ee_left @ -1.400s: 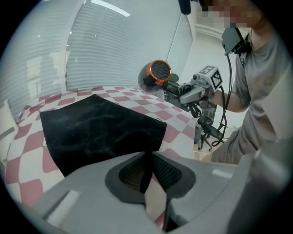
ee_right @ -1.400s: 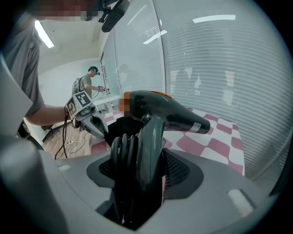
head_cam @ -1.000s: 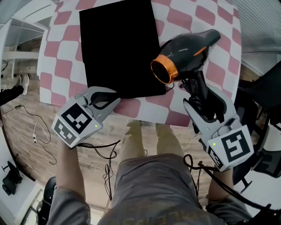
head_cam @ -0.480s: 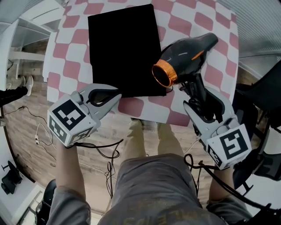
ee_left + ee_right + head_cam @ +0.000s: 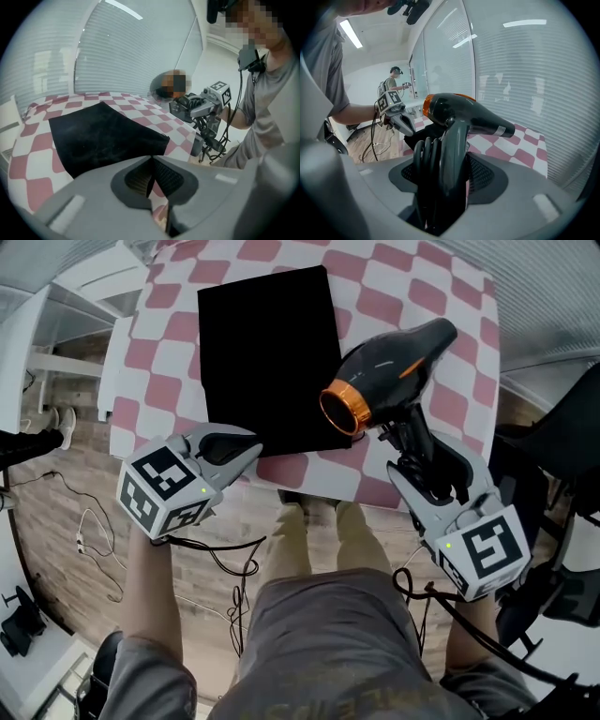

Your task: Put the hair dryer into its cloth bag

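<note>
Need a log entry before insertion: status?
Right gripper shut on hair dryer handle and cord. Left gripper shut, empty, by near edge of cloth bag. Bag flat on table. Nothing in the way.

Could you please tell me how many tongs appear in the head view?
2. The left tongs sit shut and empty at the near edge of the cloth bag; the right tongs grip the hair dryer by its handle.

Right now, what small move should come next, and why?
Probably the left gripper opens and pinches the near edge of the cloth bag: the bag lies flat, that gripper is shut and empty beside it, and the right gripper holds the hair dryer.
</note>
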### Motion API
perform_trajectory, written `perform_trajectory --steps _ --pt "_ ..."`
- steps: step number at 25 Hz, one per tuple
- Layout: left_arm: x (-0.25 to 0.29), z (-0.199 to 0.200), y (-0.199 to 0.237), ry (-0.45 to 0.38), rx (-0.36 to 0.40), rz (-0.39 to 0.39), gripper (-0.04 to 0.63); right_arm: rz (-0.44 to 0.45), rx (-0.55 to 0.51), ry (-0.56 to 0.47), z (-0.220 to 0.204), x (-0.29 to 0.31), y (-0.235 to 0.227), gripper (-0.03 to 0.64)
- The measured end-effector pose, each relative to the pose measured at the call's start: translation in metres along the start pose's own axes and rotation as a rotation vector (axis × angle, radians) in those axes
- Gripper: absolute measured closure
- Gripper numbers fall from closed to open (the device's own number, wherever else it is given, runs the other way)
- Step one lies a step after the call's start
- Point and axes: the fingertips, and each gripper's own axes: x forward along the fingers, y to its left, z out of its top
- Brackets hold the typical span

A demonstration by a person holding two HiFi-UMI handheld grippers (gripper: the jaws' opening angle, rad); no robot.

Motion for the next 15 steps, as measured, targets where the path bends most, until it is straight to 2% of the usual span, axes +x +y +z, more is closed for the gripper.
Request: perform_trajectory --steps 6,15 --pt "-0.031 0.035 0.013 -0.093 0.016 0.068 0.583 0.069 -0.063 -0.017 0.013 -0.01 0.022 0.341" --pt "-0.059 0.089 0.019 -0.161 0.023 0.087 0.584 0.254 -0.239 -0.029 0.029 -0.029 0.071 0.341"
